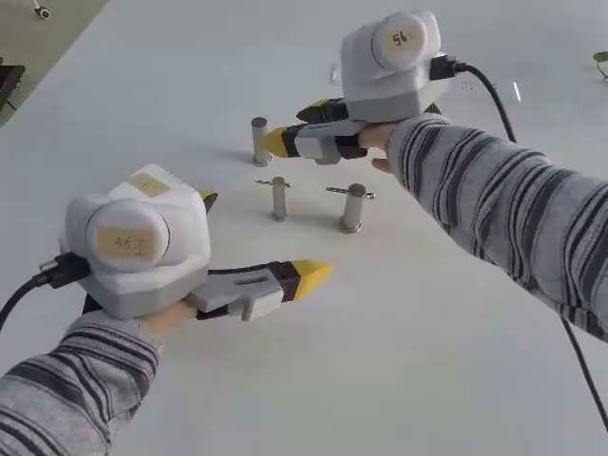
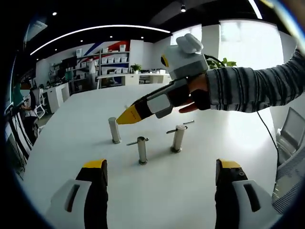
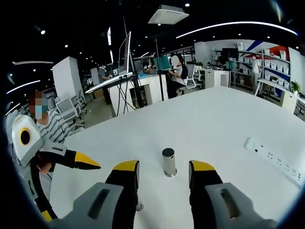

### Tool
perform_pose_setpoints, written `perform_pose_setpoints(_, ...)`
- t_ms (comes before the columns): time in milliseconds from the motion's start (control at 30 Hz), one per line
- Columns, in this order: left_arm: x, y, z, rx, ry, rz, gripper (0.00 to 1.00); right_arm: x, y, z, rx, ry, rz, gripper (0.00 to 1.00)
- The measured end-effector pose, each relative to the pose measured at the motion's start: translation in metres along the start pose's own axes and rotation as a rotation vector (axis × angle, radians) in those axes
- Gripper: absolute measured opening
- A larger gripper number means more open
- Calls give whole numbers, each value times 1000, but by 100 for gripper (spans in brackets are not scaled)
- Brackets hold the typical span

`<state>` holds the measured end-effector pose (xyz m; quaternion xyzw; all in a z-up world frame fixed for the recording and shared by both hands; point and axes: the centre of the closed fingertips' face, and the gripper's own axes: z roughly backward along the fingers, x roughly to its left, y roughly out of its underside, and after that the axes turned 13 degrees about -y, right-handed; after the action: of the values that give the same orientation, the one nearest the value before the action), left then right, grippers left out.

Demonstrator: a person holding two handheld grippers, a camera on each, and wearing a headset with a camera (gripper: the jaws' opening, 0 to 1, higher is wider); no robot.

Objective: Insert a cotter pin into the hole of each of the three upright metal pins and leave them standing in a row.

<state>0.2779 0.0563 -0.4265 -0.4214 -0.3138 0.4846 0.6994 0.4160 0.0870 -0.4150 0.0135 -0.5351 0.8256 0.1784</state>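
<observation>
Three upright metal pins (image 1: 279,198) on the table (image 1: 427,361). Two carry cotter pins (image 1: 344,191); the far-left pin (image 1: 259,141) is bare. Left gripper (image 2: 162,164): jaws wide, empty. Right gripper (image 3: 164,168): jaws apart, empty.

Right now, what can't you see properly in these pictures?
- Head view: the hole in the bare pin, too small to see.
- Right gripper view: the middle pin and right pin, mostly hidden behind the right tongs.
- Left gripper view: the cotter pin tips, too small.
</observation>
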Motion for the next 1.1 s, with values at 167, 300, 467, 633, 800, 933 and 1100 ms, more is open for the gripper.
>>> perform_pose_setpoints(167,2,0,2,-1,2,-4,99,-4,0,-14,-8,19,-17,38)
perform_pose_setpoints(300,1,1,3,-2,7,-1,99,-8,2,-21,2,57,-16,37)
perform_pose_setpoints(467,1,-3,3,-23,3,18,99,-12,11,-31,21,62,-31,33)
perform_pose_setpoints(633,5,-3,5,-22,-13,3,99,-12,11,-36,27,64,-30,24)
perform_pose_setpoints(800,6,3,5,-2,-12,1,99,-12,16,-39,29,63,-67,20)
perform_pose_setpoints(933,7,4,5,3,-14,9,97,-13,18,-38,36,65,-76,14)
perform_pose_setpoints(1100,7,6,6,8,-17,19,96,-13,16,-34,40,83,-61,10)
